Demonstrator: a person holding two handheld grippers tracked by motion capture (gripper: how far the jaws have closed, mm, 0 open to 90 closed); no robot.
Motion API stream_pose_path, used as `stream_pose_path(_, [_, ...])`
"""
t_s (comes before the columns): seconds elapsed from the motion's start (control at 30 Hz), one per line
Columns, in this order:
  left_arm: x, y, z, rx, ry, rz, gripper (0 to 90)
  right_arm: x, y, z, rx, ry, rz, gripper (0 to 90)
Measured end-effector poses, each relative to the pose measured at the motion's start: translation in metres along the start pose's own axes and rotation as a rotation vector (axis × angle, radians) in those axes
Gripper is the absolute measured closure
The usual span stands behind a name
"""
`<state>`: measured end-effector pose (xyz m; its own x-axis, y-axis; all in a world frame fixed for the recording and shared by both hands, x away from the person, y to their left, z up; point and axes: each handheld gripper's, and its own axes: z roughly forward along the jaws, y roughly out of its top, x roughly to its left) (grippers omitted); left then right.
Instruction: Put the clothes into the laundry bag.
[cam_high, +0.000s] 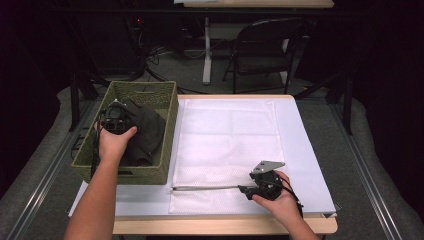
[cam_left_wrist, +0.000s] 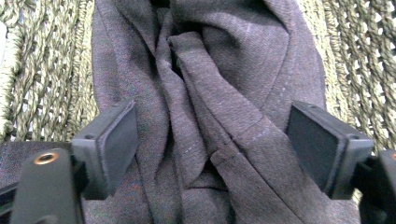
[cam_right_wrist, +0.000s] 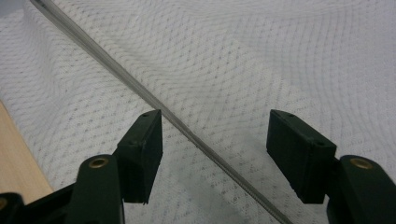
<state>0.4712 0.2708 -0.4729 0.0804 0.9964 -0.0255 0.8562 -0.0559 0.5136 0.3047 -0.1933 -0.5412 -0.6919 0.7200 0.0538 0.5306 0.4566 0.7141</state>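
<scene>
A dark grey garment (cam_high: 148, 133) lies crumpled in a woven green basket (cam_high: 142, 88) at the table's left. My left gripper (cam_high: 116, 120) points down into the basket, right over the cloth. In the left gripper view its jaws (cam_left_wrist: 212, 140) stand wide apart on either side of a raised fold of the garment (cam_left_wrist: 224, 70), and the pads do not press on it. A white mesh bag (cam_high: 227, 145) lies flat on the table. My right gripper (cam_high: 246, 189) rests at the bag's near edge, open, straddling the zipper (cam_right_wrist: 121, 77) of the mesh bag (cam_right_wrist: 280, 56).
The basket's woven walls (cam_left_wrist: 42, 70) rise close on both sides of the left gripper. The table's wooden front edge (cam_high: 215, 225) runs just behind the right hand. A folding chair (cam_high: 265, 50) and a table leg stand beyond the far edge.
</scene>
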Motion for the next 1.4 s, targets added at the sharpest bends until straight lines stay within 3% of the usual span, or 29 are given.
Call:
stream_pose_path(0.23, [0.002, 0.000, 0.005, 0.006, 0.021, -0.002, 10.1, 0.001, 0.000, 0.000, 0.001, 0.001, -0.004, 36.2])
stream_pose_path(0.33, [0.005, 0.000, 0.009, 0.002, 0.045, 0.007, 0.0, 0.000, 0.000, 0.000, 0.000, 0.002, -0.004, 36.1])
stream_pose_path(0.47, [0.010, -0.001, 0.011, 0.012, 0.015, -0.019, 0.0, 0.000, 0.000, 0.000, 0.001, 0.003, -0.003, 36.2])
stream_pose_path(0.83, [0.013, -0.003, 0.019, -0.009, -0.022, -0.021, 0.0, 0.001, 0.000, 0.000, 0.001, 0.003, -0.004, 36.2])
stream_pose_path(1.0, [0.012, -0.002, 0.022, 0.016, -0.047, -0.063, 0.2, 0.001, 0.000, 0.001, 0.000, 0.005, -0.004, 36.1])
stream_pose_path(1.4, [0.003, 0.004, 0.031, 0.047, -0.020, -0.068, 0.0, 0.002, 0.000, 0.001, -0.002, 0.005, -0.012, 36.1])
